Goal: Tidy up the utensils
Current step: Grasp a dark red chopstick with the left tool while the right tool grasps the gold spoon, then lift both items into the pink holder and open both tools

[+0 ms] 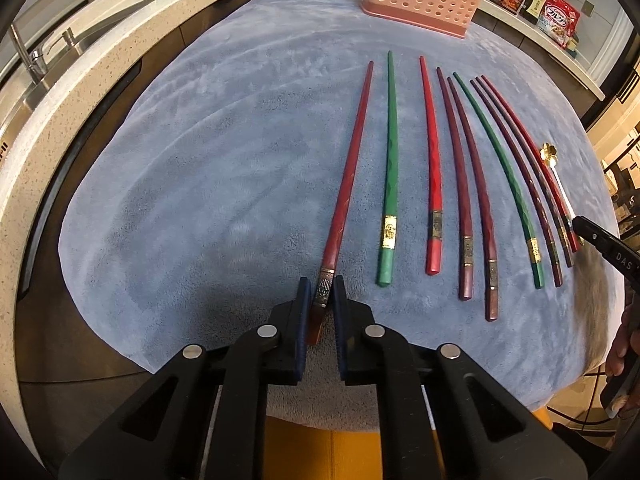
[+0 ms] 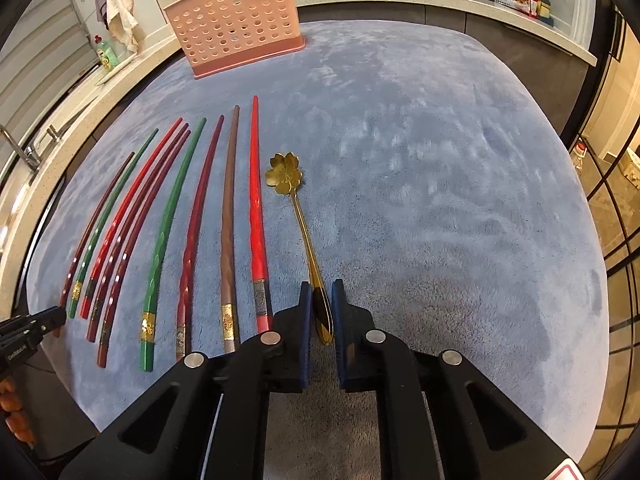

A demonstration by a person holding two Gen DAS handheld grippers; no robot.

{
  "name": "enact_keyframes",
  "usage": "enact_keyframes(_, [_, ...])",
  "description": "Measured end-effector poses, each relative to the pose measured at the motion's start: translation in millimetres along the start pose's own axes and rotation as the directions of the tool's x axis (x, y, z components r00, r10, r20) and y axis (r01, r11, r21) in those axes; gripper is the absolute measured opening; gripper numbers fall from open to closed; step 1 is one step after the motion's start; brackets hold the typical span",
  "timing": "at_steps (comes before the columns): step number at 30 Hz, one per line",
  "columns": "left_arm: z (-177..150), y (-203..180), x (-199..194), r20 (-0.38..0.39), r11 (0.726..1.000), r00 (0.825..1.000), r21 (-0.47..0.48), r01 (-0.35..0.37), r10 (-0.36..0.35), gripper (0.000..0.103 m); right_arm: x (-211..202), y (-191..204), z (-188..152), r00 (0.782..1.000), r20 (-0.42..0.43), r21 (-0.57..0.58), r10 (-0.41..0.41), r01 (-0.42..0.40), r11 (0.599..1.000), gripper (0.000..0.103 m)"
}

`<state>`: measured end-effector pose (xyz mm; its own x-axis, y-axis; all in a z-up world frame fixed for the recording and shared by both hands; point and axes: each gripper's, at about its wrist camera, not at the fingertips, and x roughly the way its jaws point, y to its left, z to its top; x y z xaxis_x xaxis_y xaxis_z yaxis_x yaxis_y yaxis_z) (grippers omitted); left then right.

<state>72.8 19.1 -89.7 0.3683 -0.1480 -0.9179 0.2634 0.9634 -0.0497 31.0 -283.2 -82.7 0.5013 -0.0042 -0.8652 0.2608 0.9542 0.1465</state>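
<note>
Grasp step: left tongs (image 1: 323, 298) clamped on dark-red chopstick (image 1: 352, 168), right tongs (image 2: 322, 306) on gold spoon (image 2: 298, 216); next lift both w/o slipping, carry to pink holder (image 2: 236, 28).

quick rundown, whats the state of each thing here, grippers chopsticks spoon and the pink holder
left gripper: shut on the dark red chopstick, at its banded end
right gripper: shut on the gold spoon, at its handle end
other chopsticks: lying flat in a row on the blue cloth
pink holder: upright, nothing seen inside
</note>
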Motion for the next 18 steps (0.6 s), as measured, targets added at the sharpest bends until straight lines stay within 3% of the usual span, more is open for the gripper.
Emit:
enact_keyframes(7, [-1.3, 0.7, 0.3, 0.007, 1.0, 1.0, -0.001, 0.001, -0.001, 0.011, -1.6, 6.8, -4.8, 1.0, 0.006, -0.043, -0.03, 0.03, 0.999, 0.01])
enact_keyframes(10, [-0.2, 1.7, -2.2, 0.006, 1.0, 1.0, -0.006, 0.014, -0.014, 0.01, -7.3, 7.6, -6.0, 1.0, 0.006, -0.044, -0.021, 0.021, 0.999, 0.003])
enact_keyframes(18, [13.0, 2.1, -40.1, 0.087, 0.999, 0.995, -0.017, 0.04, -0.039, 0.008, -48.4, 8.1, 3.5, 0.997, 0.076, -0.038, -0.021, 0.024, 0.999, 0.002])
